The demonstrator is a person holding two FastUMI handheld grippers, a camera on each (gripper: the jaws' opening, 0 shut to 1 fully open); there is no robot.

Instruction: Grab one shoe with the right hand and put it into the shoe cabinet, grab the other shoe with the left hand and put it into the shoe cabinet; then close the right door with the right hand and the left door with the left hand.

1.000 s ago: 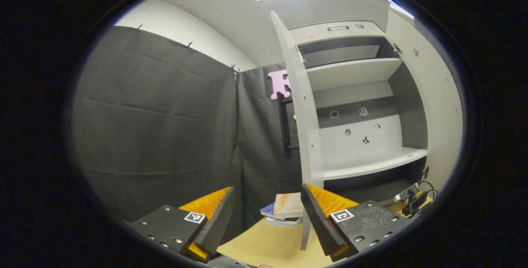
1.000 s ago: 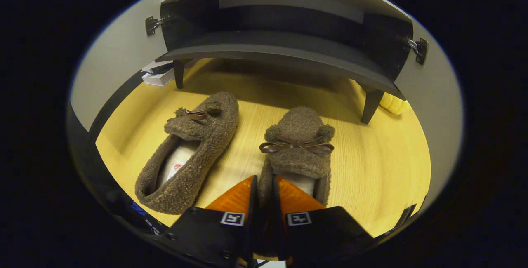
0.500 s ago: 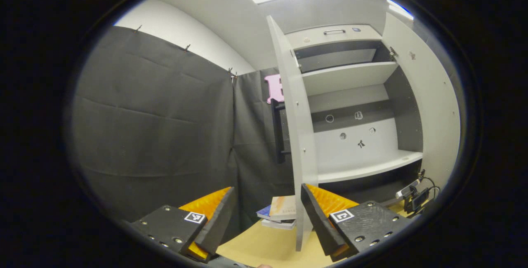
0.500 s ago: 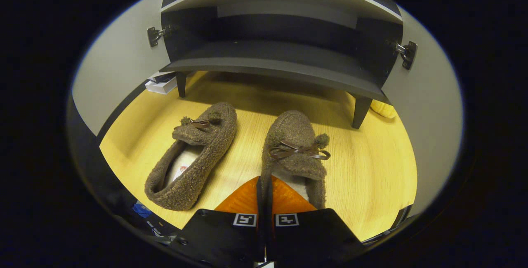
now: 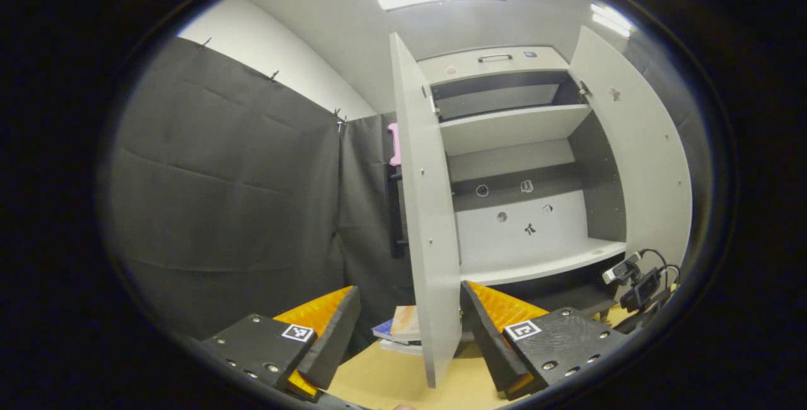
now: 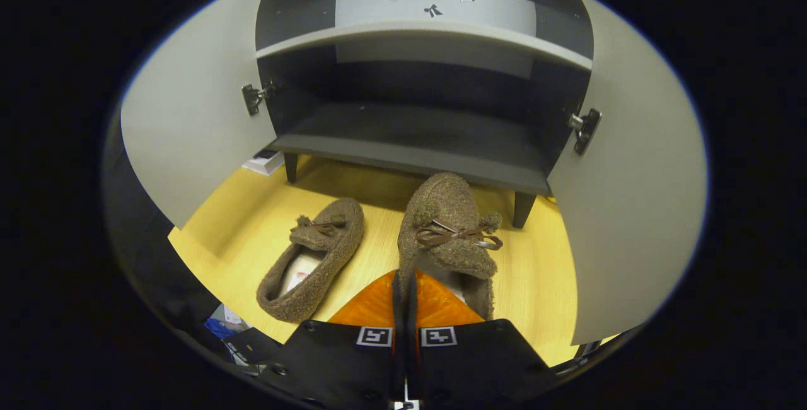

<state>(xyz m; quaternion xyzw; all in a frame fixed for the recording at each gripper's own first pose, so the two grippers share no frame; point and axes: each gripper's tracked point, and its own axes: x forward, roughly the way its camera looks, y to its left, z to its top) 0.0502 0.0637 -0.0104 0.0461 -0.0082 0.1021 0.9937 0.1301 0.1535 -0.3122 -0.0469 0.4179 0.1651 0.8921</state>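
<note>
In the right gripper view my right gripper is shut on the heel rim of a brown fuzzy shoe with a bow, held up off the floor with its toe toward the cabinet's dark bottom shelf. The other brown shoe lies on the wooden floor to its left. Both cabinet doors stand open, the left door and the right door. In the left gripper view my left gripper is open with nothing between its fingers, facing the edge of the open left door and the shelves.
A small stack of books lies on the floor behind the left door, near the cabinet's left leg. Cameras with cables sit low at the right of the left gripper view. Black cloth walls the booth on the left.
My right gripper has closed fully on the shoe's heel and lifted it off the floor, drawing back so more of the cabinet shows. The left gripper drifted sideways and stayed open.
</note>
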